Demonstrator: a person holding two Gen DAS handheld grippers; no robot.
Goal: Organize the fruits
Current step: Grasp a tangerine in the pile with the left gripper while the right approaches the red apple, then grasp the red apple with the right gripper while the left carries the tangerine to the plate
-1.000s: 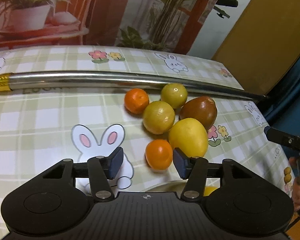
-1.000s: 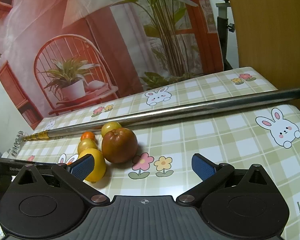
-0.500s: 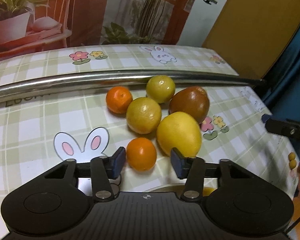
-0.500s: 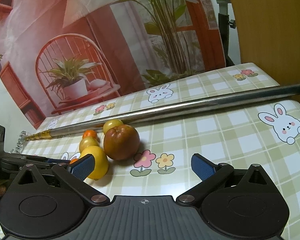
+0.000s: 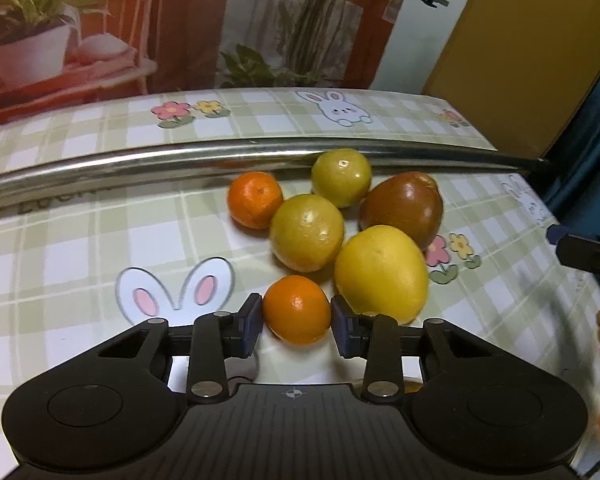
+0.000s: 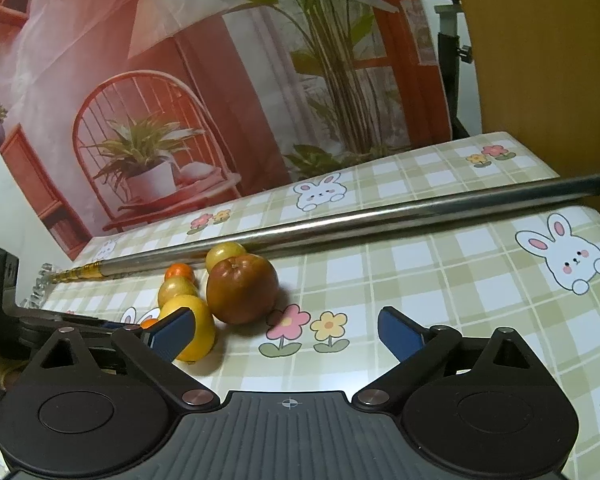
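Your worktop (image 5: 60, 248), under a green checked cloth with rabbits and flowers, carries a long metal pole (image 5: 180, 160) across its far part. Near the pole the fruits sit in a cluster: the big yellow fruit (image 5: 380, 272) near right, the brown-red fruit (image 5: 404, 204) just behind it, two yellow-green fruits (image 5: 306, 232) touching one another, and a far tangerine (image 5: 254, 199) at the left of the group, just beside the nearer yellow-green one. Your right claw (image 6: 286, 330) hovers wide apart over the flower print, closing only slightly, with nothing between its pads. Your left claw (image 5: 296, 325) is closing on the near tangerine (image 5: 296, 308), the smallest fruit, its blue pads (image 5: 249, 322) at both sides of it.
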